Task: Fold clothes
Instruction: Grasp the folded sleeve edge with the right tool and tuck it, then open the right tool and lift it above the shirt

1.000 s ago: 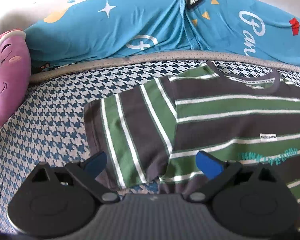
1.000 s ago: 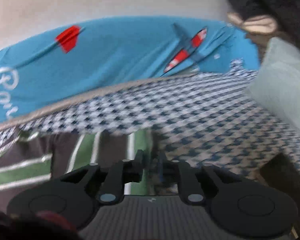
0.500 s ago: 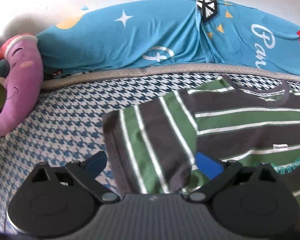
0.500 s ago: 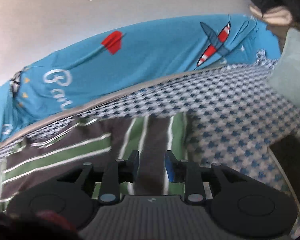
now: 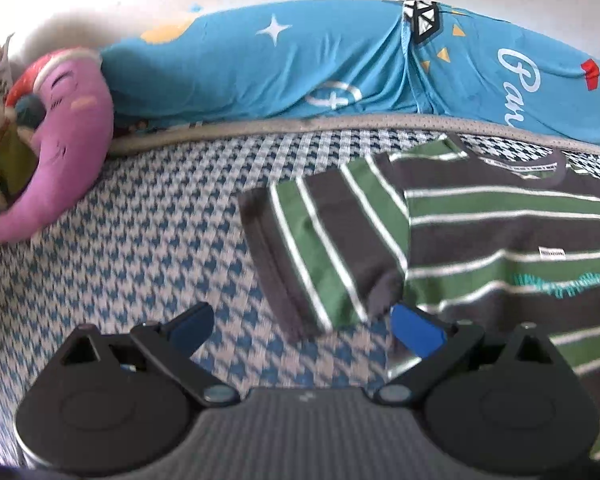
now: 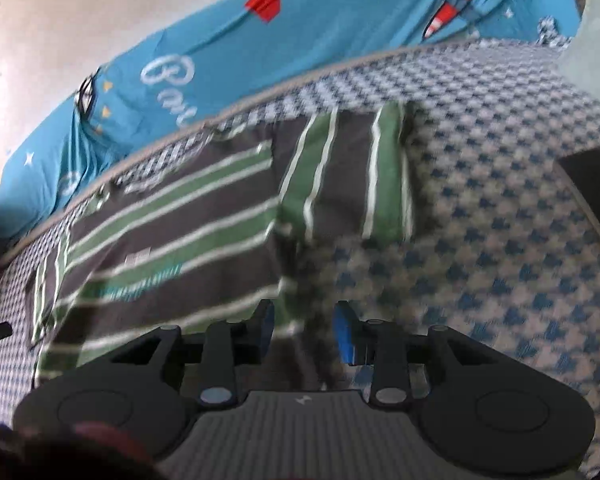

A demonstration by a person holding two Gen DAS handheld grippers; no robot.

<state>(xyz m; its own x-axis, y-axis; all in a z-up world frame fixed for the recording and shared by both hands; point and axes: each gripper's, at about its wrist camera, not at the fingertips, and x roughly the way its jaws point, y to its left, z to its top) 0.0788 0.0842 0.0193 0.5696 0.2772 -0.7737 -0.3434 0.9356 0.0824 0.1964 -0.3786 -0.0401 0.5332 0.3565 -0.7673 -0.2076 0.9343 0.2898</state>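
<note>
Left tool: the left tool hangs nearest the lens with its blue-padded fingers spread wide and nothing between them; the right-hand pad sits just over the shirt's side edge, the other over bare cover.
Right tool: the right tool has its jaws partly apart and empty, poised at the shirt's other side edge, below the sleeve; the picture is blurred, so contact cannot be judged.
Shirt: the dark grey and green T-shirt with thin white stripes lies flat and face up on the bed, neckline towards the far side, both short sleeves spread outward.
Left sleeve: the striped short sleeve lies just beyond the left tool, its hem turned towards the bare cover.
Right sleeve: the other striped sleeve lies flat beyond the right tool.
Handling: the shirt looks like thin, light, limp knit; it likely drapes and bunches, and should not slip from the pads.
Where to hold: judged best at the outer sleeve hem or shoulder seam, pinching a single layer, with a second hold lower on the same side so the fold runs straight.
Bed: the blue and white houndstooth bed cover carries the shirt.
Far side: a pink plush toy lies at the left, and a long turquoise printed bolster runs along the wall.
</note>
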